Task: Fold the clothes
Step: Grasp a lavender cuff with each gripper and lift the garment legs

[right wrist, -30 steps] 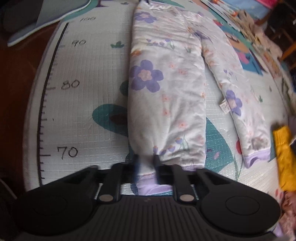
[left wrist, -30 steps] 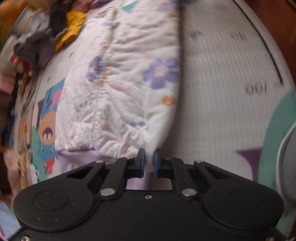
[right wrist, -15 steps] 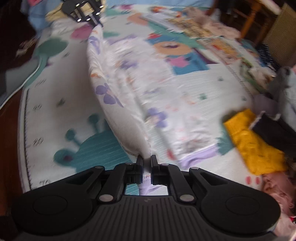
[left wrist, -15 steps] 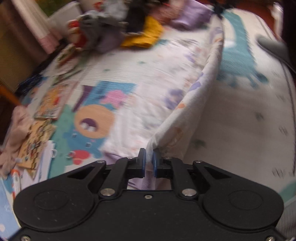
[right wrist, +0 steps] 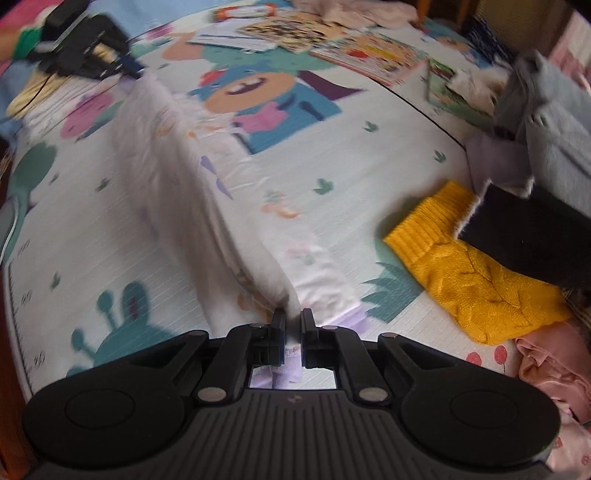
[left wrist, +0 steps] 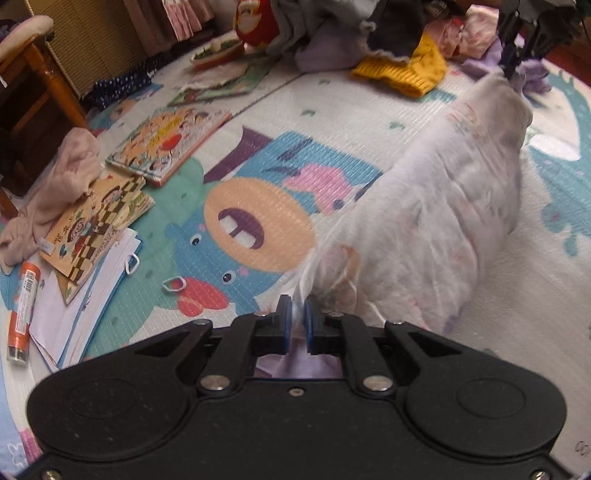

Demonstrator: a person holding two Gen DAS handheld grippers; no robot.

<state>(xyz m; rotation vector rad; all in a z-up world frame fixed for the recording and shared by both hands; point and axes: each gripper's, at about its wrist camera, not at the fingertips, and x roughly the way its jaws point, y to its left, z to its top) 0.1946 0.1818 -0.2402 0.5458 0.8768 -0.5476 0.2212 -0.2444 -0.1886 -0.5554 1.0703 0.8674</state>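
Observation:
White floral padded trousers [left wrist: 436, 229] with lilac cuffs are lifted off the play mat, stretched between both grippers. My left gripper [left wrist: 298, 312] is shut on the waist end. My right gripper [right wrist: 293, 326] is shut on one leg's lilac cuff; it also shows far off in the left wrist view [left wrist: 517, 66]. The held leg [right wrist: 207, 206] hangs as a raised fold over the other leg [right wrist: 314, 273], which lies on the mat. The left gripper shows at the far end in the right wrist view [right wrist: 92, 55].
A patterned play mat [left wrist: 332, 122] lies underneath. Picture books [left wrist: 170, 140], papers and an orange tube [left wrist: 22, 306] lie left. A yellow knit garment [right wrist: 476, 280], a black garment [right wrist: 524, 236], pink clothes [right wrist: 554, 373] and a clothes pile [left wrist: 332, 33] lie nearby.
Both grippers have lifted the held trouser edge off the mat and swung it over towards the other leg; the views turned from the ruler side to the books and clothes pile.

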